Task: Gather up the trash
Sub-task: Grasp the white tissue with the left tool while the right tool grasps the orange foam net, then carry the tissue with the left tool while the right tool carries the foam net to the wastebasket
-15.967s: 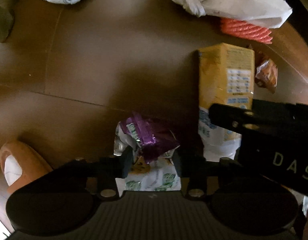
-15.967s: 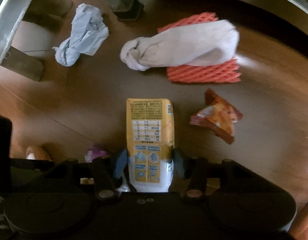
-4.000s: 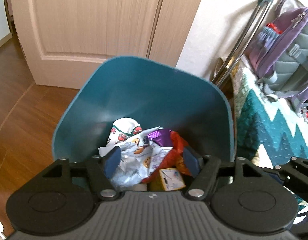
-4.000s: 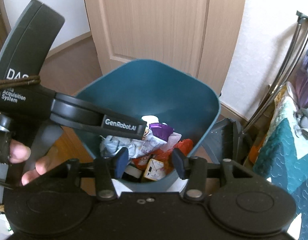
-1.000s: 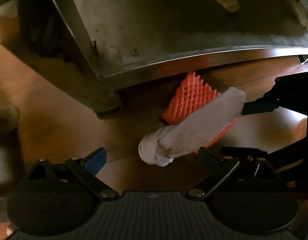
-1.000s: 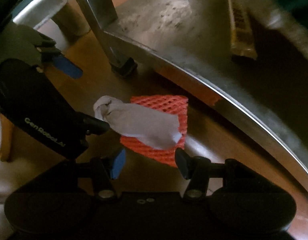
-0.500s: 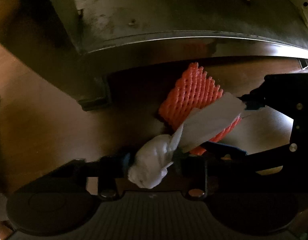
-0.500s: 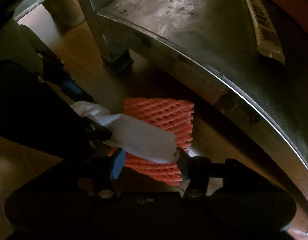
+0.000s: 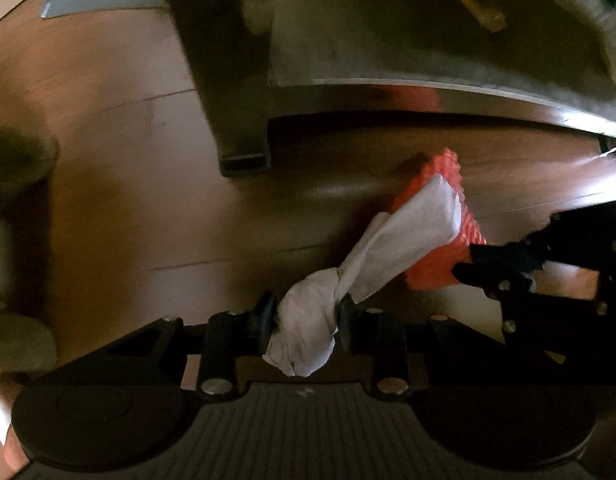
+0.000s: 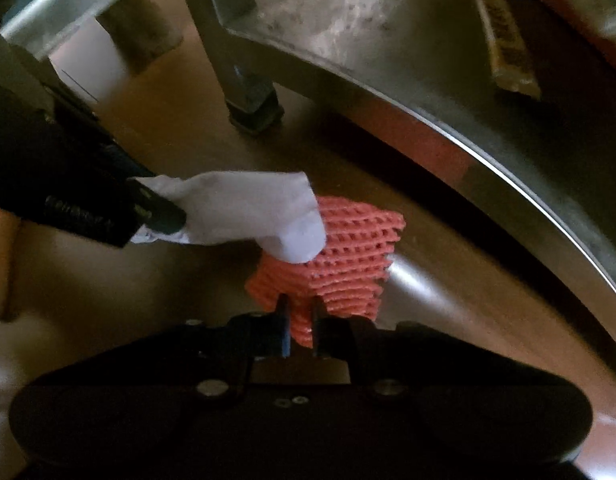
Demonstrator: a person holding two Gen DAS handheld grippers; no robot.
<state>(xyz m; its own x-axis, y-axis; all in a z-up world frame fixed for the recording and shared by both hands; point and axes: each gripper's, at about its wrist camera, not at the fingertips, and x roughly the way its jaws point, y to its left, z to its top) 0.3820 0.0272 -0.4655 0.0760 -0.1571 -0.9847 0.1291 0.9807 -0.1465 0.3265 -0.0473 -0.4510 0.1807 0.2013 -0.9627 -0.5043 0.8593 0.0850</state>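
A white knotted paper bundle (image 9: 404,236) sits with its knot between the pads of my left gripper (image 9: 304,316), whose jaws are closing on it. The bundle's free end droops over an orange foam net (image 10: 356,252). My right gripper (image 10: 299,320) pinches the near edge of that net, its jaws closing tight on it. In the right wrist view the bundle (image 10: 248,208) stretches from the left gripper (image 10: 156,208) across to the net. In the left wrist view the net (image 9: 436,268) hangs from the right gripper (image 9: 468,264) at the right.
A metal frame with a square leg (image 9: 240,120) stands just behind both items on the wooden floor (image 9: 128,200). A flat wrapper (image 10: 504,40) lies on the grey surface under the frame. A slipper-like shape (image 9: 16,152) is at the far left.
Both grippers went from open to closed, the left on the bundle's knot, the right on the net's edge. Bundle and net have come up a little off the floor.
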